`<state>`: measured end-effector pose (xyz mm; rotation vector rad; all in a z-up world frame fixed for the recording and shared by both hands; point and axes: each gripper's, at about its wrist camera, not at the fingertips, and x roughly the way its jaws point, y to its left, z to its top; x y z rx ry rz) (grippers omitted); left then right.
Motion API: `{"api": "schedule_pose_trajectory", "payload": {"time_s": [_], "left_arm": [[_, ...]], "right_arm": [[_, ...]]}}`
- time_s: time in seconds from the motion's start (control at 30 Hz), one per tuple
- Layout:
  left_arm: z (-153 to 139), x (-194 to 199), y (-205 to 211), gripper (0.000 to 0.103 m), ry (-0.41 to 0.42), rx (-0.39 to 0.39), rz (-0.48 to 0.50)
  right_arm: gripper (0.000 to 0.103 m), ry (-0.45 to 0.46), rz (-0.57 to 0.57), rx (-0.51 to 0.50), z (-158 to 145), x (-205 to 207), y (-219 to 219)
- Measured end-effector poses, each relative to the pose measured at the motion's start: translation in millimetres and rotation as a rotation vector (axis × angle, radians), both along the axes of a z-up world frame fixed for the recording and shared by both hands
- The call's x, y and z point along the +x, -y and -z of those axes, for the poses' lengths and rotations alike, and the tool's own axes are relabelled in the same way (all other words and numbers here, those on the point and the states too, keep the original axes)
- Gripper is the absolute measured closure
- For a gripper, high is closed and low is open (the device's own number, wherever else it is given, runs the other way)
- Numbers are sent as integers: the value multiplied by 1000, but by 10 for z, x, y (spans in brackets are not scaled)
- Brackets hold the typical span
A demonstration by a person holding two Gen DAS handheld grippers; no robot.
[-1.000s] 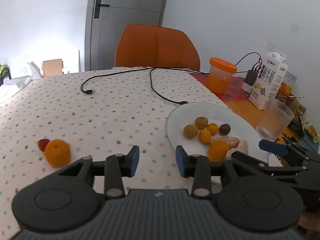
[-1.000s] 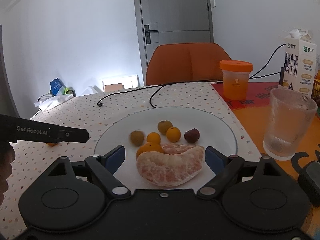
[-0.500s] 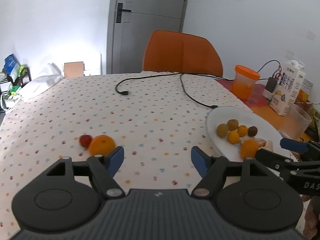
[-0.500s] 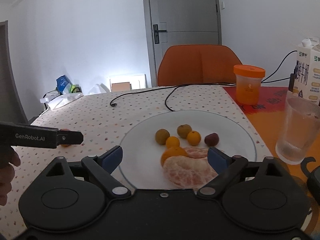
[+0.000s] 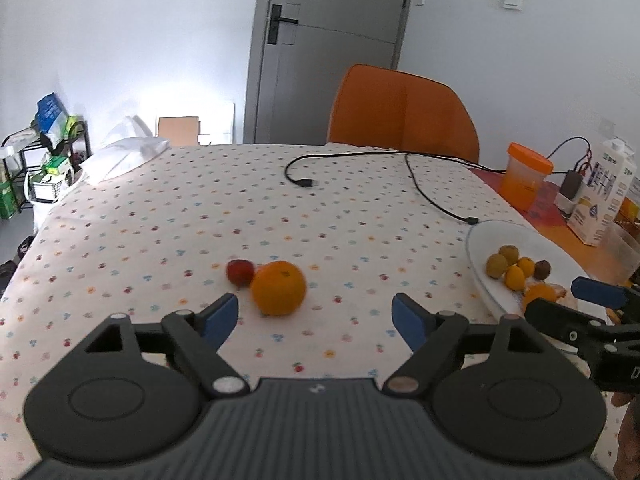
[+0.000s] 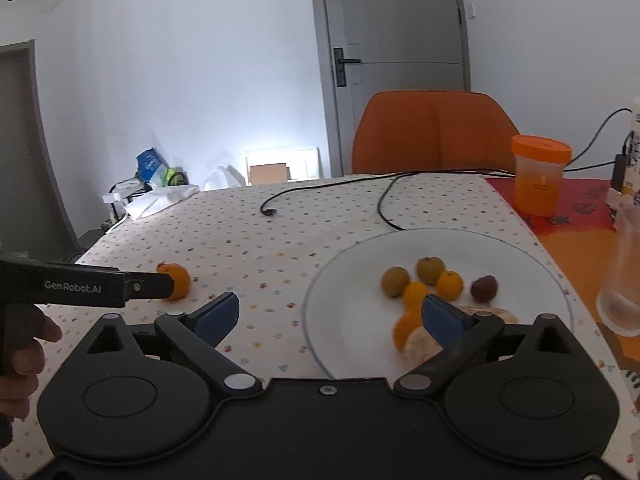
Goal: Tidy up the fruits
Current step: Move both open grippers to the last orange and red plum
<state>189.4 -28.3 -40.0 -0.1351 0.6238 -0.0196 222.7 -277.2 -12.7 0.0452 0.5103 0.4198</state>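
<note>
On the dotted tablecloth (image 5: 160, 232), both grippers' jaws are opening, empty.

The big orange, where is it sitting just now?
In the left wrist view the big orange lies on the dotted tablecloth, touching a small red fruit on its left, well left of the white plate and just ahead of the left tool.
</note>
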Motion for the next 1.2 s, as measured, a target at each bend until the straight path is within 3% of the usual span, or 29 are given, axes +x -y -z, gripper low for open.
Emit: {"api": "schedule_pose_trajectory", "payload": {"time_s": [0.13,0.33,0.57,0.97,1.2], "left_arm": [[-12,-31,-132,20,2,-2,-30],[-32,-79,-336,8,12,14,-78],[-5,-69,-574,3,-6,-12,-120],[12,-25,-838,2,-25,-21,-165],[51,23,-939,4,-34,-21,-179]], "right_arm": [[4,-3,-25,2,-12,11,-127],[0,-14,-69,19,-22,34,-305],[0,-29,-116,36,-17,108,-523],[1,-77,-244,36,21,252,-962],[9,-117,-267,45,78,343,-1089]]}}
